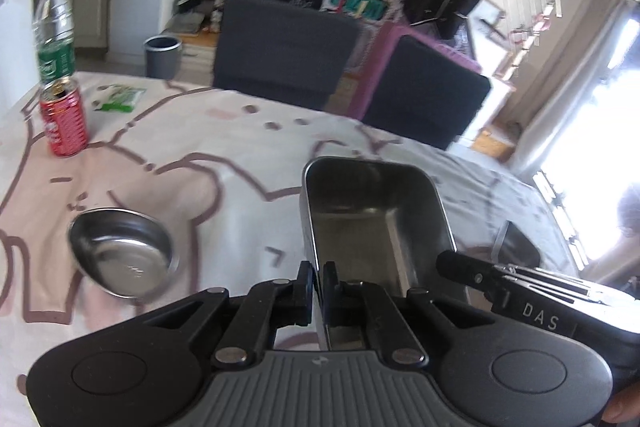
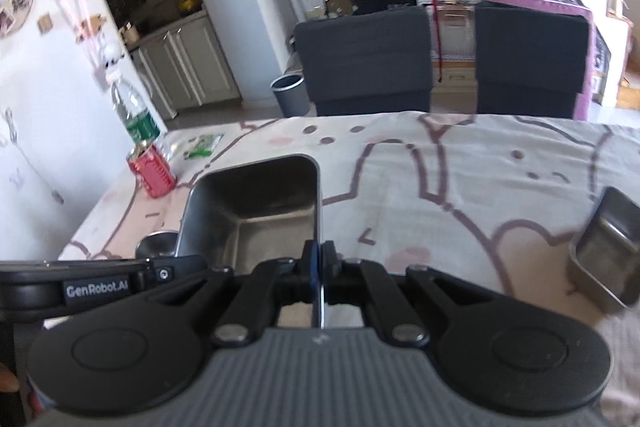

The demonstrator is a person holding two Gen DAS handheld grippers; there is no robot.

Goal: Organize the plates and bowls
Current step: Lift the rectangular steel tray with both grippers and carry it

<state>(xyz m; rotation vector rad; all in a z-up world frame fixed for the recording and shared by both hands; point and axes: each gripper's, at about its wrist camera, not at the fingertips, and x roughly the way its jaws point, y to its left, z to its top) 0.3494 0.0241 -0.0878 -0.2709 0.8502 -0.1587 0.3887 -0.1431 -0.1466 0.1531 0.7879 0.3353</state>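
A large rectangular steel tray [image 1: 376,215] is held above the table by both grippers. My left gripper [image 1: 319,277] is shut on its left rim. My right gripper [image 2: 319,259] is shut on its right rim; the tray [image 2: 260,203] fills the middle of the right wrist view. A round steel bowl [image 1: 122,253] rests on the tablecloth to the left of the tray, and its edge [image 2: 156,241] peeks out behind the tray. A smaller rectangular steel tray [image 2: 608,247] sits on the table to the right, also partly seen in the left wrist view [image 1: 516,247].
A red can [image 1: 64,121] and a water bottle [image 1: 54,31] stand at the far left of the table, with a green packet [image 1: 120,98] beside them. Two dark chairs [image 1: 280,51] stand behind the far edge. A grey bin [image 2: 289,94] is on the floor.
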